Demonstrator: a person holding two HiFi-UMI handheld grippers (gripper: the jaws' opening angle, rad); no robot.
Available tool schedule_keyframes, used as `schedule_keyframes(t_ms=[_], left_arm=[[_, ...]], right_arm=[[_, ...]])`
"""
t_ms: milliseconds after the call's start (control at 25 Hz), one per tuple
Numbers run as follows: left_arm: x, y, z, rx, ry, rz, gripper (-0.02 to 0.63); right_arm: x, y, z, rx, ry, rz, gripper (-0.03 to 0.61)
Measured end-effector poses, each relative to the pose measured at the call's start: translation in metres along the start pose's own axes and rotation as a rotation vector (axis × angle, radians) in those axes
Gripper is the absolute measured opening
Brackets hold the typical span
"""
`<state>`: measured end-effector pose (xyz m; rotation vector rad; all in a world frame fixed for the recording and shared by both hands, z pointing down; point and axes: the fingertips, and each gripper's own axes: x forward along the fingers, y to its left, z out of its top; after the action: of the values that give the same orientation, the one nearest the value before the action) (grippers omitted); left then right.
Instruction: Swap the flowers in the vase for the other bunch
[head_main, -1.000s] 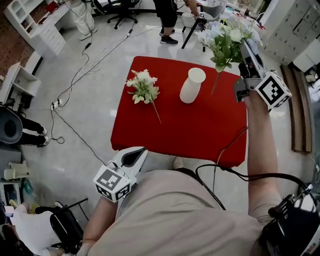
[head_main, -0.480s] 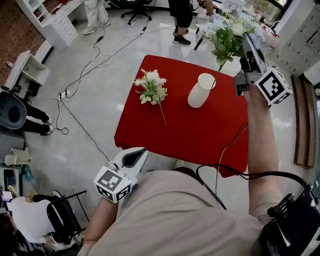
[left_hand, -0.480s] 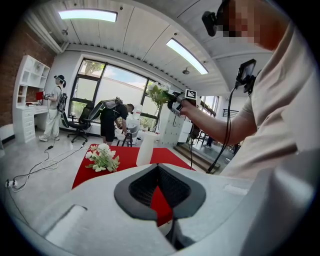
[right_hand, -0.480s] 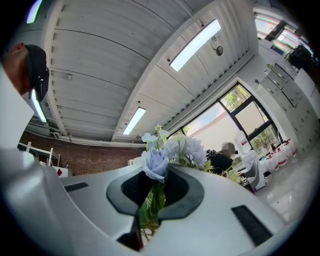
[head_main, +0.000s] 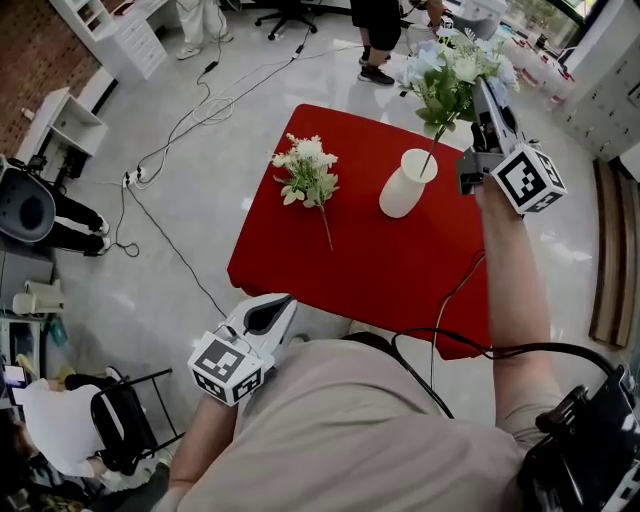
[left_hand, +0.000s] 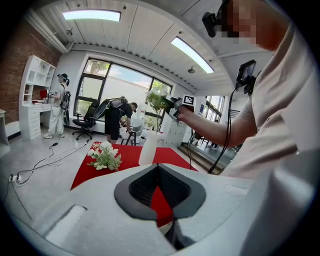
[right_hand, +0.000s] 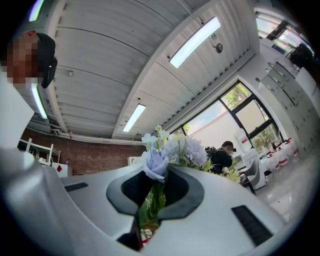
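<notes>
A white vase (head_main: 407, 183) stands upright at the back of the red table (head_main: 400, 270). My right gripper (head_main: 482, 100) is shut on the stems of a pale blue and white bunch (head_main: 452, 75), held high over the table's back right. The bunch's long stem slants down, its tip at the vase's mouth. The right gripper view shows those flowers (right_hand: 170, 150) sticking out between the jaws. A second bunch of white flowers (head_main: 308, 170) lies flat on the table left of the vase. My left gripper (head_main: 280, 304) hangs shut and empty off the table's front edge, close to my body.
People stand by an office chair (head_main: 290, 12) beyond the table. Cables (head_main: 160, 160) trail over the floor on the left, past white shelves (head_main: 70, 120). A black chair (head_main: 125, 425) stands at lower left, white cabinets (head_main: 610, 90) on the right.
The right gripper has carried the blue bunch left and a little down, so the stem tip has gone from beside the vase to its mouth. The left gripper has stayed put.
</notes>
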<state>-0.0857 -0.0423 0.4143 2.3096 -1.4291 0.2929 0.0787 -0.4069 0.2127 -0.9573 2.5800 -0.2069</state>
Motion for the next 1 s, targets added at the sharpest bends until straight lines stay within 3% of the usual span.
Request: schedule_keyframes(t_ms=[640,1000], left_arm=[[0.024,-0.010,-0.003,0.024,0.053,-0.002,0.006],[0.033,-0.018,0.005,0.032,0.073,-0.034,0.006]], right_arm=[[-0.022,-0.014,-0.090,0.033,0.080,0.020,0.049],[-0.037,-0.017,-0.117,0.040,0.117,0.002,0.051]])
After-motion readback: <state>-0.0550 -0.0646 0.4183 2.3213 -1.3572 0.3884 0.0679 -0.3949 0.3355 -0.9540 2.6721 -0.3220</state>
